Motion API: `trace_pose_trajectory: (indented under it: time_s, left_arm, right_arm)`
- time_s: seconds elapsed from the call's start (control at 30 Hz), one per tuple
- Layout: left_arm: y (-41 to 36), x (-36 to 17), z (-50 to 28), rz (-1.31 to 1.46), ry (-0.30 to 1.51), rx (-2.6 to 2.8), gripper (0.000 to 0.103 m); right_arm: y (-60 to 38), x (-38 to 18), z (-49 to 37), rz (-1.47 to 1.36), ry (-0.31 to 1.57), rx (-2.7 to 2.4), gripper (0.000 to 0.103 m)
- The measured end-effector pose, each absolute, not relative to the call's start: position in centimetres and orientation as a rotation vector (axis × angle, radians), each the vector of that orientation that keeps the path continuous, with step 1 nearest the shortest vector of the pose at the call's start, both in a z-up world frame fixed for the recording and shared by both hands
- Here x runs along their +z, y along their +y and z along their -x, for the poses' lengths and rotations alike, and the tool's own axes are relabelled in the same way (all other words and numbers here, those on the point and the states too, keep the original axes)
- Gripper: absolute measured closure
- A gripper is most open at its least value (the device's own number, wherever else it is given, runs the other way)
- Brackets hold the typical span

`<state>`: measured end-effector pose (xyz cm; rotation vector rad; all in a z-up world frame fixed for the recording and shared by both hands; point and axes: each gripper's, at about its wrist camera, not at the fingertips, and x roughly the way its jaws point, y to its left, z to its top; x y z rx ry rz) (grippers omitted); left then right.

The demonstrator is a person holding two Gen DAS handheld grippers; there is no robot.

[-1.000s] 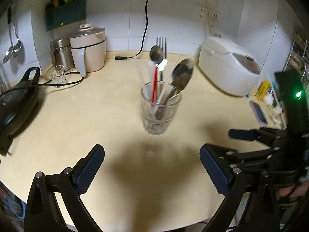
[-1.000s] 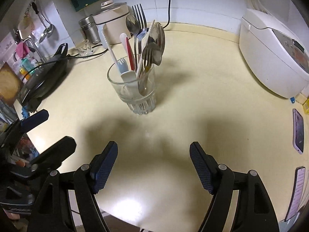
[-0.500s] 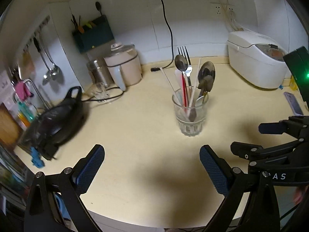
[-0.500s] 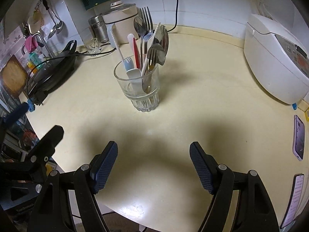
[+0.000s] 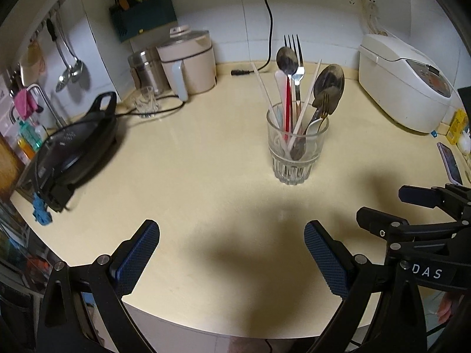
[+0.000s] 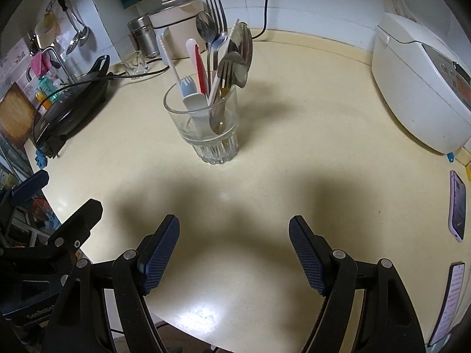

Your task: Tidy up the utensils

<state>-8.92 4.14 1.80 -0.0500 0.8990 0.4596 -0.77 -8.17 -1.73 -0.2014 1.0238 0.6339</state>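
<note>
I held the left gripper (image 5: 231, 253) above the near edge of the cream countertop (image 5: 191, 182), its blue-padded fingers (image 5: 138, 254) spread wide with nothing between them. I held the right gripper (image 6: 234, 250) the same way, jaws well apart and empty; it also showed at the right border of the left wrist view (image 5: 412, 220). The glass tumbler (image 6: 203, 123) stood upright near the middle of the countertop, well ahead of both grippers and untouched. It held the utensils: a metal fork (image 6: 216, 20), a steel spoon (image 6: 204, 28), a larger spoon (image 6: 244, 47), a red-handled piece (image 6: 201, 69), a pale blue plastic fork (image 6: 187, 85) and white chopsticks (image 5: 306, 103). A white rice cooker (image 6: 418, 79) sat to the right, a black electric griddle (image 5: 73, 150) to the left. A beige pot (image 5: 188, 58), a steel canister (image 5: 145, 69) and a small empty glass (image 5: 145, 101) stood by the back wall. A phone (image 6: 457, 206) lay at the right edge.
</note>
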Motion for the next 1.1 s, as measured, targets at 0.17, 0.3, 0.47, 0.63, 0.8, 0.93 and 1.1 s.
trace_pose_trajectory:
  time_s: [0.17, 0.3, 0.47, 0.63, 0.8, 0.93, 1.1]
  left_arm:
    - [4.3, 1.4, 8.2, 0.065, 0.925, 0.444, 0.003]
    - [4.1, 1.3, 7.7, 0.059, 0.929, 0.432, 0.003]
    - [4.1, 1.2, 7.0, 0.056, 0.933, 0.417, 0.003]
    - [4.2, 0.9, 6.7, 0.06, 0.94, 0.408, 0.003]
    - [4.3, 0.7, 6.5, 0.062, 0.945, 0.402, 0.003]
    - [4.4, 0.6, 6.3, 0.063, 0.946, 0.397, 0.003]
    - [4.4, 0.6, 6.2, 0.063, 0.947, 0.394, 0.003]
  right_arm:
    - [-8.4, -2.0, 0.4, 0.196, 1.032, 0.616, 0.026]
    - [-8.7, -2.1, 0.1, 0.187, 1.037, 0.6, 0.026]
    - [-9.0, -2.1, -0.4, 0.178, 1.043, 0.586, 0.026]
    - [-9.1, -2.3, -0.6, 0.175, 1.05, 0.577, 0.026]
    - [-8.9, -2.5, -0.8, 0.172, 1.057, 0.57, 0.026]
    - [-8.8, -2.6, -1.0, 0.17, 1.061, 0.567, 0.026]
    - [-8.7, -2.6, -1.0, 0.169, 1.063, 0.566, 0.026]
